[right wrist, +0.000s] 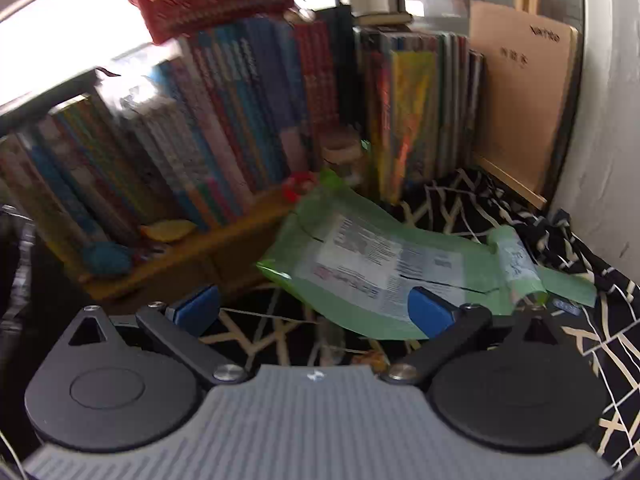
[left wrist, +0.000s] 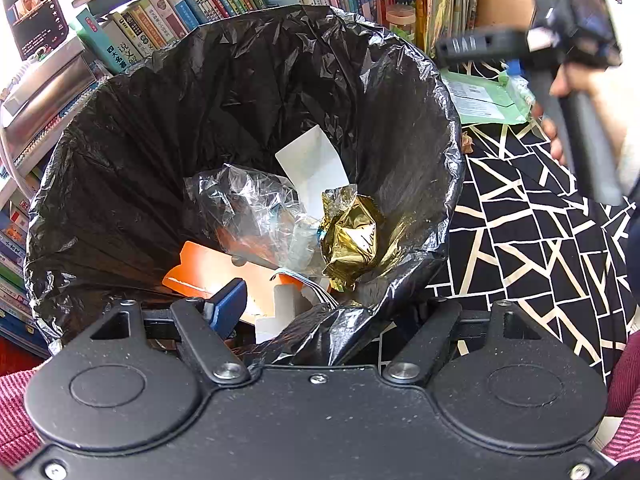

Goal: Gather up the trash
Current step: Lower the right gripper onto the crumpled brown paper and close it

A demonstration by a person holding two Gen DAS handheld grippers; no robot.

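A trash bin lined with a black bag (left wrist: 168, 128) tilts toward me in the left wrist view. Inside lie a gold foil wrapper (left wrist: 352, 240), crumpled clear plastic (left wrist: 248, 204), a white paper slip (left wrist: 312, 160) and an orange card (left wrist: 208, 268). My left gripper (left wrist: 320, 314) straddles the near rim: its left blue pad (left wrist: 228, 304) is inside the bin, and bunched bag hides the right one. A green mailer bag (right wrist: 380, 264) with a printed label lies on the patterned cloth. My right gripper (right wrist: 316, 304) stands open and empty just before it, and shows hand-held (left wrist: 444, 54) above the mailer (left wrist: 480, 100).
Rows of upright books (right wrist: 224, 140) on a wooden shelf (right wrist: 188, 264) line the back. A brown board (right wrist: 520, 92) leans on an easel at the right by a white wall. A phone screen (left wrist: 34, 8) stands far left. Black-and-white cloth (left wrist: 540, 240) covers the surface.
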